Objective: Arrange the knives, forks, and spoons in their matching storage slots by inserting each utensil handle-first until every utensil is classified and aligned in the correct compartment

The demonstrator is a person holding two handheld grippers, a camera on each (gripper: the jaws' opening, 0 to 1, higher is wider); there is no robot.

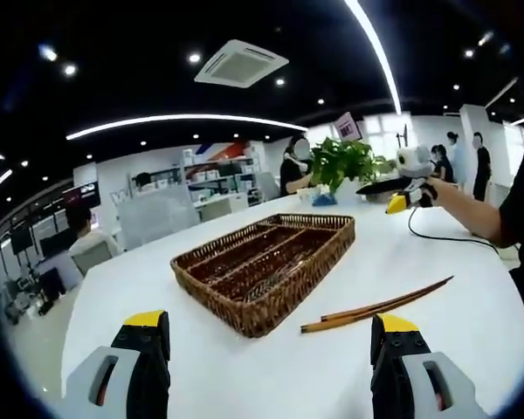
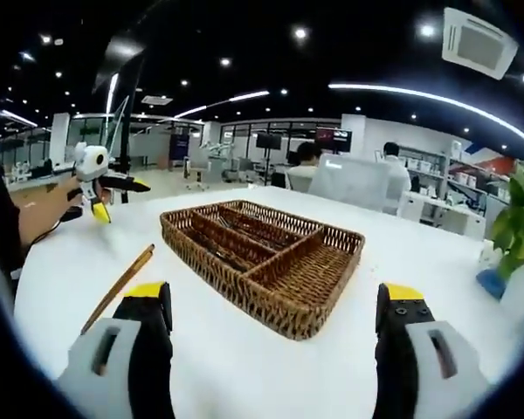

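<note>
Brown woven wicker divided tray (image 1: 266, 272) sits on white round table (image 1: 244, 367), long brown wooden sticks (image 1: 375, 307) beside it. Left gripper (image 1: 271, 336) jaws apart, holding nothing; right gripper (image 2: 275, 305) likewise.

It's an open office under a dark ceiling (image 1: 140, 35), lit by long curved light strips (image 1: 183, 120) and small round spotlights, with a square air-conditioning vent (image 1: 240, 63) set overhead. A white desk (image 1: 271, 367) curves through the room. Shelves (image 1: 218, 179) line the far white wall, and bright windows (image 1: 389, 131) stand behind a leafy potted plant (image 1: 342, 163). Monitors (image 2: 266, 140) and chairs fill the distance.
</note>
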